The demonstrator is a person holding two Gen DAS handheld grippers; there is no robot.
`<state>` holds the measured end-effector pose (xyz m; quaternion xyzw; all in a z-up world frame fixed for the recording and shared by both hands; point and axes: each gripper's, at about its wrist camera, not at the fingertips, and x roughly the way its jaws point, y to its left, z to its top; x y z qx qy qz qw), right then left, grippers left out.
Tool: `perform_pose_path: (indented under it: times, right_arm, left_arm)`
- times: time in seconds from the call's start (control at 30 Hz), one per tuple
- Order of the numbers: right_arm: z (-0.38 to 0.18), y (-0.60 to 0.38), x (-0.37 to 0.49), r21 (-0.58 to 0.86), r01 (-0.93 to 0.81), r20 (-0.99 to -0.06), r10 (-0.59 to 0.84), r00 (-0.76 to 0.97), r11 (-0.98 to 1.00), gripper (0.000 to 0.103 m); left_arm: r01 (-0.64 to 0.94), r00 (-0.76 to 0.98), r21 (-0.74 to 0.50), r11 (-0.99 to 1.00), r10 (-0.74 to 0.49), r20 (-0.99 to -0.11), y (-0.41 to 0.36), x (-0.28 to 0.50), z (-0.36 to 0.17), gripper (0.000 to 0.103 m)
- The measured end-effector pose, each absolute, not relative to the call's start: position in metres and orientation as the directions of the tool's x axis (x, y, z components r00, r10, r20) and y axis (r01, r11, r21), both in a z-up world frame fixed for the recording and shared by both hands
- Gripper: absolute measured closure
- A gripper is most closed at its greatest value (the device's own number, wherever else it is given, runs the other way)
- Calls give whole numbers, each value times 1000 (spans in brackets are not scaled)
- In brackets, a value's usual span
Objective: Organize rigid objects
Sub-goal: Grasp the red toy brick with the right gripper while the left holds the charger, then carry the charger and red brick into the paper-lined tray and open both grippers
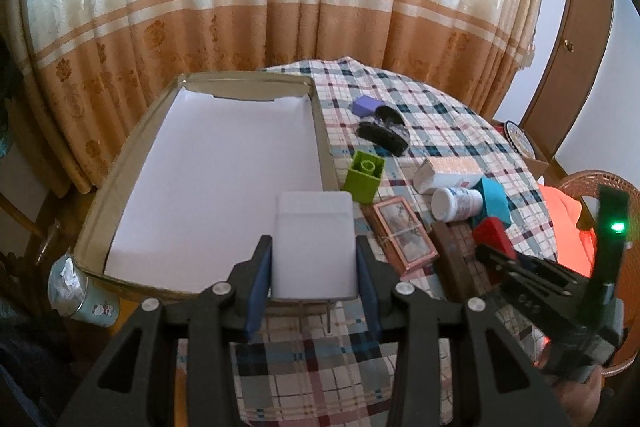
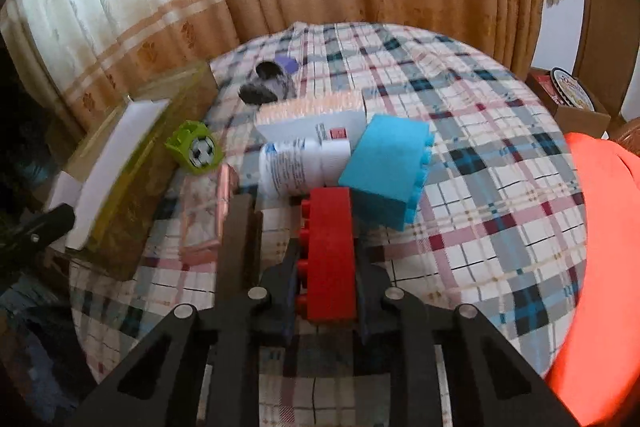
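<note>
Both pairs of fingers are pinching something: the left gripper [image 1: 314, 267] clamps a white box [image 1: 314, 243] at the near edge of the paper-lined cardboard tray [image 1: 120, 183], and the right gripper [image 2: 326, 287] squeezes a red brick [image 2: 330, 251] just above the checked tablecloth [image 2: 480, 147]. I'd say both are mid-carry; next comes lowering each into the tray. Only the right view shows the football print on the green block [image 2: 196, 149].

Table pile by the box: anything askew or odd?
The white bottle lies on its side, wedged against the blue block. The green block is tipped. Nothing looks spilled or broken.
</note>
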<state>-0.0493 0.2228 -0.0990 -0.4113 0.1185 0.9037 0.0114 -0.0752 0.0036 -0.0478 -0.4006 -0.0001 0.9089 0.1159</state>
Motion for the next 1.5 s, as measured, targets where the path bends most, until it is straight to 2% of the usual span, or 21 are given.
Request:
perform_pose_path:
  times: [0.2,0.5,0.87,1.2,1.27,1.33,1.37,1.43,1.47,1.5]
  right_arm:
    - [-52,199,-46,244,-37,-661,-139,-737,-969,78]
    - [-15,107,-82,230,185,-595,-288,-751,-956,78]
    - [-40,58,-136,223,261,-661,-342,-668,-939,78]
    - [-59,50,-149,229,282,-705,-359,-611,-931,77]
    - [-61,50,-150,232,281,-712,-360,-604,-931,75]
    - [-64,53,-151,243,262,-725,-354,-591,-934,59]
    - [-65,56,-151,257,251,-725,-358,-589,-933,55]
    - [-63,63,-146,285,236,-708,-370,-602,-929,53]
    - [-61,68,-143,298,233,-694,-378,-612,-926,53]
    - [-57,72,-138,303,228,-682,-377,-627,-925,52]
  left_arm:
    - [-155,-688,-99,-983,180,-703,-22,-85,-40,64]
    - [-31,-690,-8,-999,28,-723,-56,-107,-49,64]
    - [11,-663,21,-1000,-23,-748,-71,-121,-61,64]
    - [13,-639,54,-998,-50,-768,-67,-130,-72,64]
    - [12,-634,59,-998,-53,-772,-65,-131,-73,64]
    - [17,-628,69,-997,-64,-775,-64,-132,-75,64]
    - [21,-624,74,-997,-71,-778,-63,-133,-75,64]
    - [23,-627,84,-996,-80,-775,-61,-132,-74,63]
    - [27,-636,98,-995,-92,-766,-59,-130,-72,58]
    - [31,-648,118,-993,-110,-753,-57,-129,-68,46]
